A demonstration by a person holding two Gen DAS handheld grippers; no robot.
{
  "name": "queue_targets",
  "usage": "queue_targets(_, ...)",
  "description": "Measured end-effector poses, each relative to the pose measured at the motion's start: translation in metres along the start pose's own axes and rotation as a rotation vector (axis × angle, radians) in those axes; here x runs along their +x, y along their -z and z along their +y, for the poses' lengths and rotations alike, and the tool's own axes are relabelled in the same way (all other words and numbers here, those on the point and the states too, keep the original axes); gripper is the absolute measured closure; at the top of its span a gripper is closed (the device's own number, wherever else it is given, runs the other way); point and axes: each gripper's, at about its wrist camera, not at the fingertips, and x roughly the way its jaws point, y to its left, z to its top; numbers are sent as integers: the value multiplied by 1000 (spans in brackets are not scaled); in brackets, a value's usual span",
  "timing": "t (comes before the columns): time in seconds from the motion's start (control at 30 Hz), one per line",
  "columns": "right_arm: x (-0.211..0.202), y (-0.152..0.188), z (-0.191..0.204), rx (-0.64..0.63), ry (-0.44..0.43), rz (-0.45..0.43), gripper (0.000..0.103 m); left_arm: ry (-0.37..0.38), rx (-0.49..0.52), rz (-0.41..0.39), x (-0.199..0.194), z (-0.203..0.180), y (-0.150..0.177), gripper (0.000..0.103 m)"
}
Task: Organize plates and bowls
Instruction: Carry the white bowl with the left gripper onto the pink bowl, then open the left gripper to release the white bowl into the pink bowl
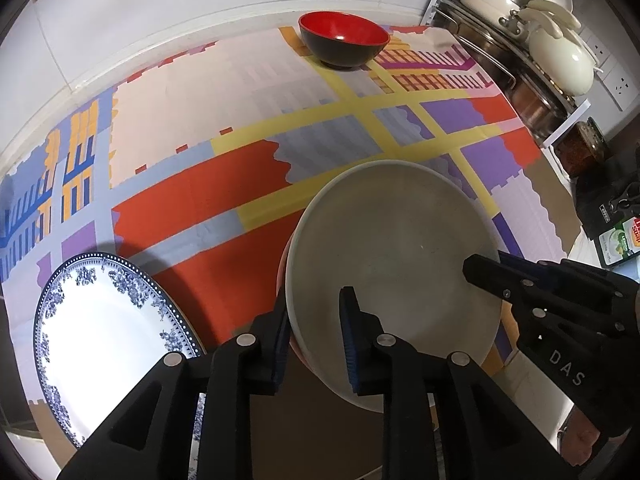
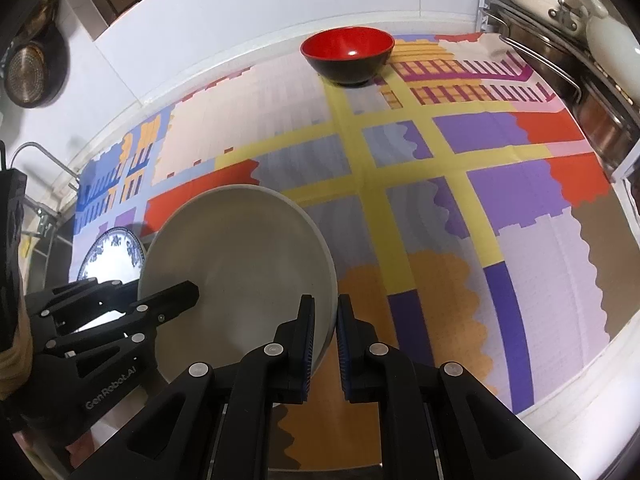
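A wide grey bowl (image 1: 392, 248) (image 2: 240, 256) sits low over the patterned cloth (image 1: 192, 184), with a pinkish edge showing under its left rim. My left gripper (image 1: 316, 336) straddles that left rim, one finger outside and one inside. A gap shows at the inner pad, so it is open. My right gripper (image 2: 326, 336) is shut on the bowl's right rim, which runs between its pads. Each gripper appears in the other's view: the right gripper (image 1: 480, 272), the left gripper (image 2: 188, 294). A blue-and-white plate (image 1: 104, 328) (image 2: 112, 256) lies left of the bowl. A red-and-black bowl (image 1: 344, 40) (image 2: 348, 54) stands at the back.
A rack of pots and lids (image 1: 540, 60) (image 2: 568, 40) lines the right side, with a jar (image 1: 582, 148) and boxes (image 1: 620, 236) in front of it. A strainer (image 2: 28, 68) hangs on the left wall. A white tiled wall bounds the counter behind.
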Motion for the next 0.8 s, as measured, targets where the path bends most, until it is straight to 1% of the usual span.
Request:
queue_targets(0.1,1,1,0,2,-1,5,90,2,9,-4,-1,-2,0,71)
queue_targets(0.17,2,1,-1,2,-8,11,90,-18,18,-16,-4,-4,0,58)
queue_targets(0.23,4,2,-1,4,-16,26,89,-23,24,-27,-7,-5,0,56)
queue_targets(0.33,4,2,-2,8,-14,23,86,-18,19,-38,-11,-4,-1,53)
queue_targets(0.5,-3,2,-1,11,-17,-3,84,-16,16,-61,-19,-2,-3,53)
queue_targets(0.57,-7,1,0,10,-17,-14,81,-18,13,-65,-21,-1,-4,52)
queue_targets(0.8,-17,-6,2,-3,-13,-50,81,-26,20,-96,-30,-1,-12,52)
